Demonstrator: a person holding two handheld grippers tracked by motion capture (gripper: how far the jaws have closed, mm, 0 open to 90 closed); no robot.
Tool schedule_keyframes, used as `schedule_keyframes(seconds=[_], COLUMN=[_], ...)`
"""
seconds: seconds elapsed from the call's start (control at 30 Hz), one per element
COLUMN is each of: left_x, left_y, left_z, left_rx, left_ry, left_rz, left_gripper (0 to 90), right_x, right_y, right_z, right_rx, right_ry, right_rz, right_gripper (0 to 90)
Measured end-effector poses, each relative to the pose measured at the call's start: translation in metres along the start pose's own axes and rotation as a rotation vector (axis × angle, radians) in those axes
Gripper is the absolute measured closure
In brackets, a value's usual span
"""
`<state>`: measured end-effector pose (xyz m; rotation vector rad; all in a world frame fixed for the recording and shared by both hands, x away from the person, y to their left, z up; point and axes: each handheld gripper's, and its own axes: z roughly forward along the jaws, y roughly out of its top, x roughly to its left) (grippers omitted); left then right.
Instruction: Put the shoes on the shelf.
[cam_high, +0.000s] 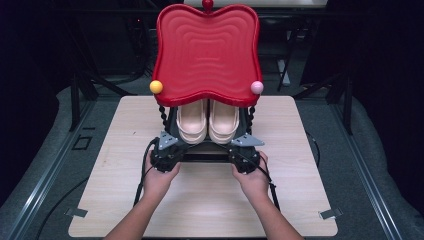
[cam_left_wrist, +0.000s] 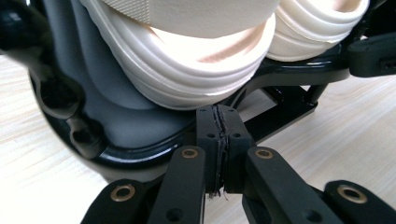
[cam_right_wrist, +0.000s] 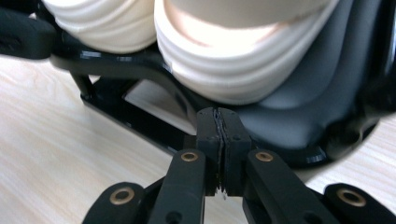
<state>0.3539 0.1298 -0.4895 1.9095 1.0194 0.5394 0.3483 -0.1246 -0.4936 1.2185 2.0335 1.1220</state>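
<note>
A two-tier rack stands on the table: a wavy red tray (cam_high: 207, 50) on top and a black-rimmed grey lower shelf (cam_left_wrist: 135, 123) (cam_right_wrist: 289, 116) beneath it. A pair of cream sandals (cam_high: 207, 121) rests on that shelf, toes toward me. The left sandal (cam_left_wrist: 187, 70) lies just beyond my left gripper (cam_left_wrist: 218, 114) (cam_high: 175, 150), whose jaws are pressed together at the shelf's black rim with nothing between them. My right gripper (cam_right_wrist: 218, 116) (cam_high: 239, 150) is shut the same way below the right sandal (cam_right_wrist: 243, 70).
The rack sits mid-table on the light wooden tabletop (cam_high: 210, 200). A yellow ball (cam_high: 156, 86) and a pink ball (cam_high: 257, 87) mark the red tray's front corners, atop black beaded posts (cam_high: 163, 116). Black frames and grey floor surround the table.
</note>
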Motion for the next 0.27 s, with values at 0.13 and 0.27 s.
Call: schedule_keyframes(seconds=[0.13,0.27], left_x=[-0.001,-0.001], left_y=[-0.013,-0.024], left_z=[-0.019,-0.031], left_rx=[-0.032,-0.045], left_ry=[-0.018,-0.016], left_rz=[0.012,0.033], left_gripper=[79.8,69.1], right_x=[-0.001,-0.002], right_y=[-0.014,-0.024], right_z=[-0.018,-0.030], right_rx=[0.025,0.000], right_ry=[-0.012,-0.032], right_rz=[-0.044,-0.076], right_gripper=[83.0,72.7])
